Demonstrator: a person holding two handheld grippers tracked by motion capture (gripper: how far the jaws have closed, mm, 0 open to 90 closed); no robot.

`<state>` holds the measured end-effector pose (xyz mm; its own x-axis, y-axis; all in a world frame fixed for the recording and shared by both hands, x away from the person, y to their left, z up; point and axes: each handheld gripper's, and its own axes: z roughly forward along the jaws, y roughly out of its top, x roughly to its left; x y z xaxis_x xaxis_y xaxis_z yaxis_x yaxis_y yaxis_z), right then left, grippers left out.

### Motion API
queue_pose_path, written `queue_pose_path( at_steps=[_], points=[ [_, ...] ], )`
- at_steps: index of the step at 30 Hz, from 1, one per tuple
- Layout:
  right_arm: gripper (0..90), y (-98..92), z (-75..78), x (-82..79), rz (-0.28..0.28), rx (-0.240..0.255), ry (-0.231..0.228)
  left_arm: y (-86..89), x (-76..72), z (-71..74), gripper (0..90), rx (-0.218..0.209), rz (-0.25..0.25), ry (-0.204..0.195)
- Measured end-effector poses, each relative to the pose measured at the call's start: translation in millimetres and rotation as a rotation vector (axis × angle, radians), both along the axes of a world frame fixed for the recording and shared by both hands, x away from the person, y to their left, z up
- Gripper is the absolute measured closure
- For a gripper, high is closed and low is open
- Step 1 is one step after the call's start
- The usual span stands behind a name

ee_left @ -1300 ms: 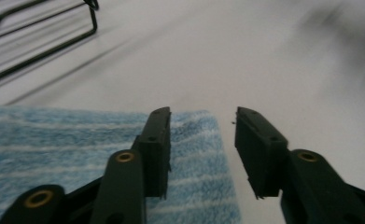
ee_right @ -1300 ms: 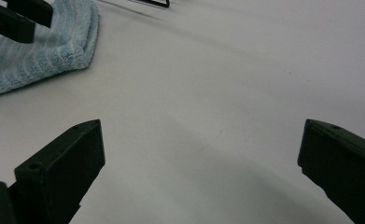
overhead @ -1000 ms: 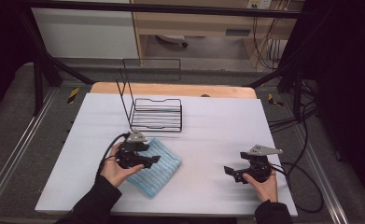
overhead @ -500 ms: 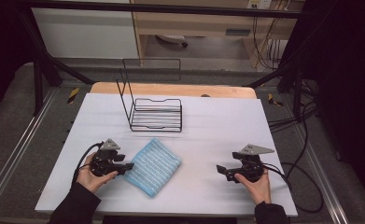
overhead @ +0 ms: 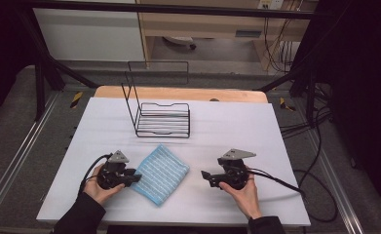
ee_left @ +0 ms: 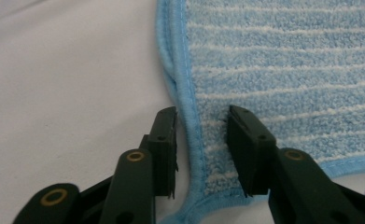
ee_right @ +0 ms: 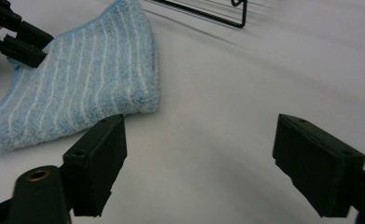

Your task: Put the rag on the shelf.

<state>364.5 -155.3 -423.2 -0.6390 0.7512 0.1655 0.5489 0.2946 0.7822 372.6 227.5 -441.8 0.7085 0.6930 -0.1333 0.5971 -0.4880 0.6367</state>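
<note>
The cloth [ee_left: 283, 70] hem sits between the narrowing left gripper [ee_left: 201, 140] pads in its own view; right gripper [ee_right: 199, 163] wide, just closing

A white-covered counter [overhead: 237, 122] stands in a dim room, with a strip of bare wood [overhead: 178, 92] showing along its far edge. Grey carpeted floor [overhead: 12, 141] spreads left and right, crossed by metal rails [overhead: 17, 161] (black-and-yellow tape marks their far ends). Black frame struts [overhead: 42, 63] rise at the far corners. Beyond them sit a pale cabinet [overhead: 88, 34] and a wooden desk [overhead: 202, 22]; cables [overhead: 319, 122] trail at right.
</note>
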Motion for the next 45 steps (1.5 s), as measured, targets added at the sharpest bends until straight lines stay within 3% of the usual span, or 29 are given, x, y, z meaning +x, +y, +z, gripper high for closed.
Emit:
queue_pose_path(
  at_steps=[6, 7, 14, 20, 26, 31, 36, 41, 45],
  points=[
    [32.9, 26.6, -1.3, 6.7, -0.011, 0.028, 0.017, -1.7, -1.1, -0.5, 69.2, 0.010, 0.001, -0.012],
    [36.7, 38.4, -4.3, 11.6, -0.017, 0.020, 0.029, -1.3, -1.4, -0.7, 69.9, 0.008, 0.002, -0.011],
    [51.8, 54.8, -16.3, 22.4, -0.029, 0.026, 0.089, -2.1, -2.1, -0.6, 76.0, -0.005, 0.014, 0.004],
    [61.6, 59.4, -26.0, 23.1, -0.031, 0.016, 0.128, -2.4, -2.0, -0.1, 79.0, -0.011, 0.032, 0.021],
    [73.4, 62.8, -31.3, 24.1, -0.018, 0.042, 0.169, -2.4, -2.0, 0.0, 80.6, -0.017, 0.045, 0.029],
    [82.1, 62.2, -30.7, 24.5, -0.003, 0.051, 0.178, -2.3, -2.7, 1.3, 82.8, -0.018, 0.047, 0.034],
    [84.6, 59.9, -26.6, 26.3, 0.007, 0.052, 0.166, -1.0, -4.4, 1.6, 84.0, -0.035, 0.050, 0.046],
    [84.8, 54.3, -15.1, 33.3, 0.023, 0.051, 0.177, -6.2, -12.7, 2.8, 84.3, -0.068, 0.042, 0.091],
    [84.7, 49.4, -8.7, 39.1, 0.031, -0.001, 0.170, -20.3, -24.1, 4.5, 84.2, -0.072, 0.010, 0.096]
  ],
)
